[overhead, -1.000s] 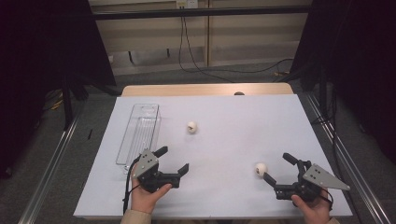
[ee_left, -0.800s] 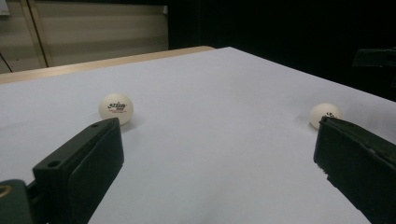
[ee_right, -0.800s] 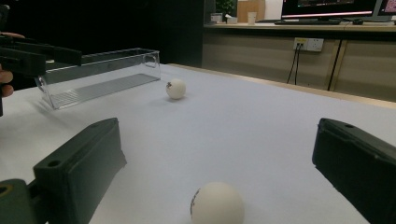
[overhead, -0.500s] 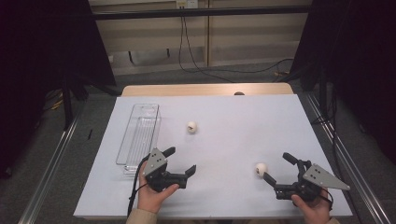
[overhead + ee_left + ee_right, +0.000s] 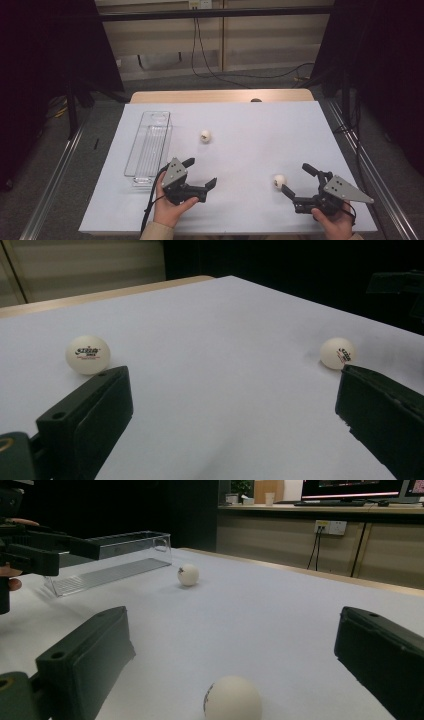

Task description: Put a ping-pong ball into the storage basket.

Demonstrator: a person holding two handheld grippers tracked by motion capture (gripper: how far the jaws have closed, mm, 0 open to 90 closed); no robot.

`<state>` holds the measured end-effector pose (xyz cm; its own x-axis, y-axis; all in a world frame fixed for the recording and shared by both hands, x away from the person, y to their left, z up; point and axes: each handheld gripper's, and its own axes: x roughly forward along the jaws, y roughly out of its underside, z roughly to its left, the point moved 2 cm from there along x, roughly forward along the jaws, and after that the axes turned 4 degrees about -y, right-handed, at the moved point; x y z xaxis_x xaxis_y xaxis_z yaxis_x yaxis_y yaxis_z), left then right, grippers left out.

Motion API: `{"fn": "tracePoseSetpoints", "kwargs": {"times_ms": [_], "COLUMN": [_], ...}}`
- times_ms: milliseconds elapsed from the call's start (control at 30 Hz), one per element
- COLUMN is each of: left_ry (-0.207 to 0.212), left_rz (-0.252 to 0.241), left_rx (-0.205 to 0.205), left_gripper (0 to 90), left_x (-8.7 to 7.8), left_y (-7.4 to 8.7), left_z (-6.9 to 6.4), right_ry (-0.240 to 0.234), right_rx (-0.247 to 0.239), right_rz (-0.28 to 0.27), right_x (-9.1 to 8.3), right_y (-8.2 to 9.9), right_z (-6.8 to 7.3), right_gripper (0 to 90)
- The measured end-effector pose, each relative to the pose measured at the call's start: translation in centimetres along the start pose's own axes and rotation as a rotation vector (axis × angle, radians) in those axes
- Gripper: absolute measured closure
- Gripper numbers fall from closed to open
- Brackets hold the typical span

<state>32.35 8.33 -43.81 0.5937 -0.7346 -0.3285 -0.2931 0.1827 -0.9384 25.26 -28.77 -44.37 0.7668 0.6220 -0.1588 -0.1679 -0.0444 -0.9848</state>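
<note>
**Two ping-pong balls out, both grippers wide open**

So the right gripper (image 5: 296, 179) sits low at the near right of the white table (image 5: 260, 130), jaws spread wide and holding nothing. The near ball (image 5: 279, 180) lies right at its jaw tips, just beside the left one; in the right gripper view it's between the two jaws, close in, not touched by either.

The left gripper (image 5: 200, 172) is at the near left, tilted in the person's hand, jaws also wide apart and empty, pointing off to the right. Its own view looks across the table at both balls.

The far ball (image 5: 205, 135) rests near mid-table, well apart from both grippers. A clear plastic tray (image 5: 148, 145) lies along the left side, just beside the left gripper.
</note>
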Motion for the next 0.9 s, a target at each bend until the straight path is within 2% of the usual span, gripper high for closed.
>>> {"fn": "tracePoseSetpoints", "kwargs": {"times_ms": [300, 500, 900], "left_ry": [0.005, 0.006, 0.022], "left_rz": [0.013, 0.038, 0.046], "left_rx": [-0.005, 0.012, 0.020], "left_gripper": [1.9, 2.0, 2.1], "left_x": [0.5, 1.1, 1.6], "left_y": [0.0, 0.1, 0.0], "left_z": [-0.2, -0.6, -1.1], "right_ry": [-0.003, -0.002, -0.009], "right_rx": [0.001, 0.004, 0.011], "right_rz": [0.000, -0.002, -0.006], "right_x": [0.1, 0.1, 0.2], "right_y": [0.0, -0.1, -0.1], "right_z": [0.0, 0.0, -0.1], "right_gripper": [1.3, 1.3, 1.3]}}
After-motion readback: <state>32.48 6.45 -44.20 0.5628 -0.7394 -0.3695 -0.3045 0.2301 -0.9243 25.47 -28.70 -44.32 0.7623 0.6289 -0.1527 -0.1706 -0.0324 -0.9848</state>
